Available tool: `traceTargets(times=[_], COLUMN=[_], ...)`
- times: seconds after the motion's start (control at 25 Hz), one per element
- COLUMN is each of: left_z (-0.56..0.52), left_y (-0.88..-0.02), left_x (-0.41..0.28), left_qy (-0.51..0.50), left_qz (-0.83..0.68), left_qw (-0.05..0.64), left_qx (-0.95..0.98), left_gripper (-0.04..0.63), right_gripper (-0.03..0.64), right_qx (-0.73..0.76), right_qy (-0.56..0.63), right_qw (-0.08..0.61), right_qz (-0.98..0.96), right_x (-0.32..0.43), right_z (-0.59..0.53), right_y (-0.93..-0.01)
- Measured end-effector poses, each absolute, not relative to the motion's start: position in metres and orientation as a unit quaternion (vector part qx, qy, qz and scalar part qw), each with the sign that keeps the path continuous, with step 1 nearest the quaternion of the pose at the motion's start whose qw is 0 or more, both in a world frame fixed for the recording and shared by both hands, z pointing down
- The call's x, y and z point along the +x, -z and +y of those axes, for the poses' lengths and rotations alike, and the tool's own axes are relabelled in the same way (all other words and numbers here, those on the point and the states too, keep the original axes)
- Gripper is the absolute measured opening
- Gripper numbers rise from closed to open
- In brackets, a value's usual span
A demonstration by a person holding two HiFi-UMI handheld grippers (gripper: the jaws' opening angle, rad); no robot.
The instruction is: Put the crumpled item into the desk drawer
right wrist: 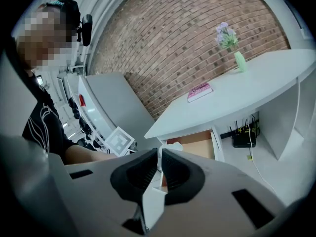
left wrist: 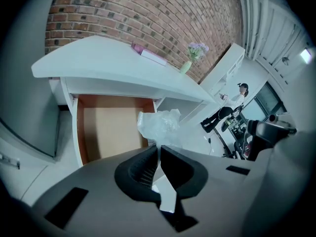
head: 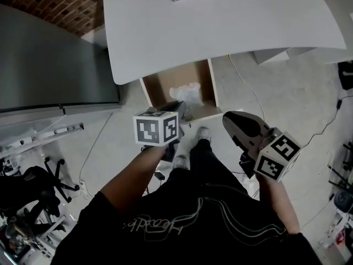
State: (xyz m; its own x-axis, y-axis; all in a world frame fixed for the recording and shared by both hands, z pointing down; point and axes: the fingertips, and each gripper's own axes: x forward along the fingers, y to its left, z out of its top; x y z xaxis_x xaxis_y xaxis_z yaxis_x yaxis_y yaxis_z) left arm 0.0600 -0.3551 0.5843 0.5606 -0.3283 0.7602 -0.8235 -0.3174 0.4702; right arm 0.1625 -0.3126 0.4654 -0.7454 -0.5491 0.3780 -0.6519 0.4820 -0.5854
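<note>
Nearest to us, our left gripper (left wrist: 159, 151) has its jaws closed together; we cannot tell if a thin fold is caught. Straight ahead of its tips, touching or nearly so, the crumpled item (left wrist: 158, 126) lies inside the open drawer (left wrist: 106, 130), at its right side; we see nothing else in it. Our right gripper (right wrist: 159, 158), closed and empty, is farther away, to the right.

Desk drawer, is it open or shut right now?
Open. The drawer is pulled out from under the desk, its brown floor exposed, with the crumpled plastic above it.
</note>
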Motion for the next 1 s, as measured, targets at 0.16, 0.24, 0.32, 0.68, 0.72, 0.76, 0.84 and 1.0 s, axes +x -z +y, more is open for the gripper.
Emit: traceTargets(times=[0.16,0.24,0.32,0.68,0.72,0.76,0.84,1.0], left_z=[-0.364,-0.368,-0.372,-0.380,-0.381,-0.384,-0.392,-0.398], left_y=[-0.617,-0.634,-0.651,-0.724,-0.732,-0.740,-0.757,-0.788], left_x=[0.059,0.057,0.055,0.049,0.049,0.047,0.039,0.023], left_qy=[-0.287,-0.293,-0.298,-0.326,-0.327,-0.329,-0.333,-0.346], left_qz=[-0.379,-0.382,-0.385,-0.391,-0.391,-0.391,-0.391,-0.391], left_qw=[0.453,0.454,0.458,0.466,0.469,0.472,0.479,0.499], left_qx=[0.754,0.749,0.744,0.724,0.721,0.719,0.712,0.691], left_gripper=[0.035,0.035,0.035,0.035,0.035,0.035,0.035,0.035], right_gripper=[0.055,0.055,0.055,0.055,0.055,0.055,0.055,0.055], right_qx=[0.349,0.350,0.350,0.345,0.347,0.349,0.349,0.345], right_qy=[-0.385,-0.393,-0.401,-0.429,-0.432,-0.435,-0.444,-0.460], right_qw=[0.075,0.077,0.076,0.090,0.089,0.089,0.093,0.100], right_qz=[-0.851,-0.847,-0.843,-0.830,-0.828,-0.825,-0.820,-0.812], right_x=[0.166,0.168,0.169,0.169,0.171,0.170,0.164,0.156], right_z=[-0.314,-0.311,-0.309,-0.296,-0.295,-0.295,-0.294,-0.287], right_y=[-0.487,-0.499,-0.510,-0.554,-0.558,-0.562,-0.573,-0.593])
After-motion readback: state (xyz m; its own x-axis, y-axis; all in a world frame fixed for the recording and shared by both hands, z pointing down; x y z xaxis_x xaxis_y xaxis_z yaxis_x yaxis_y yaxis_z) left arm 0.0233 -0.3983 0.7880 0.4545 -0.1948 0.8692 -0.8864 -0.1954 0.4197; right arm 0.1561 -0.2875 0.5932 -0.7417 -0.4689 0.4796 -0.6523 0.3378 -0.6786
